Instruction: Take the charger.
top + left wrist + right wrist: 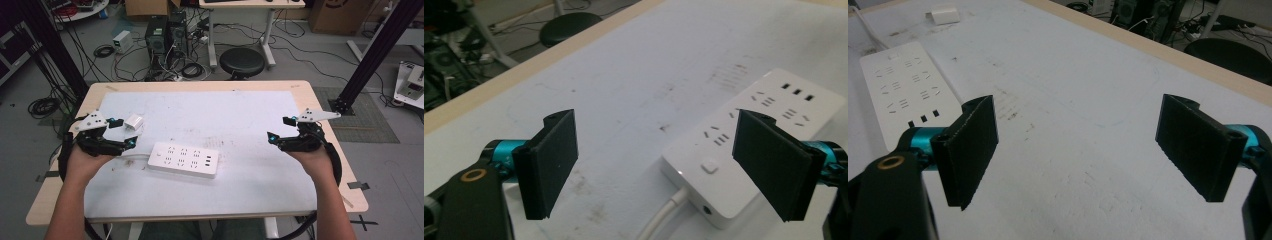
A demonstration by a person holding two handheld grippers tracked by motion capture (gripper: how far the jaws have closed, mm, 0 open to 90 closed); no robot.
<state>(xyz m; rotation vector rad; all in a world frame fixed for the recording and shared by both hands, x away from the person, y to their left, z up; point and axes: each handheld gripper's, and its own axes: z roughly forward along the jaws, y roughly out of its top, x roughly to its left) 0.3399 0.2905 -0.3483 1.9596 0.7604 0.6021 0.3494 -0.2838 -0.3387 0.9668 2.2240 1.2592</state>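
Left gripper [123,133]: jaws wide, empty, beside the strip's [184,159] cord end, likely to grab it.
Right gripper [280,129]: jaws wide, empty, well apart.
Plug [133,122]: loose on desk [240,107], unplugged.

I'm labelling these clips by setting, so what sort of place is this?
Most likely a lab or workshop. Desktop computer towers sit on the floor amid loose cables, black metal frame posts flank the table, and cardboard boxes stand behind.

Lab – computer towers [165,32], floor cables [42,106]
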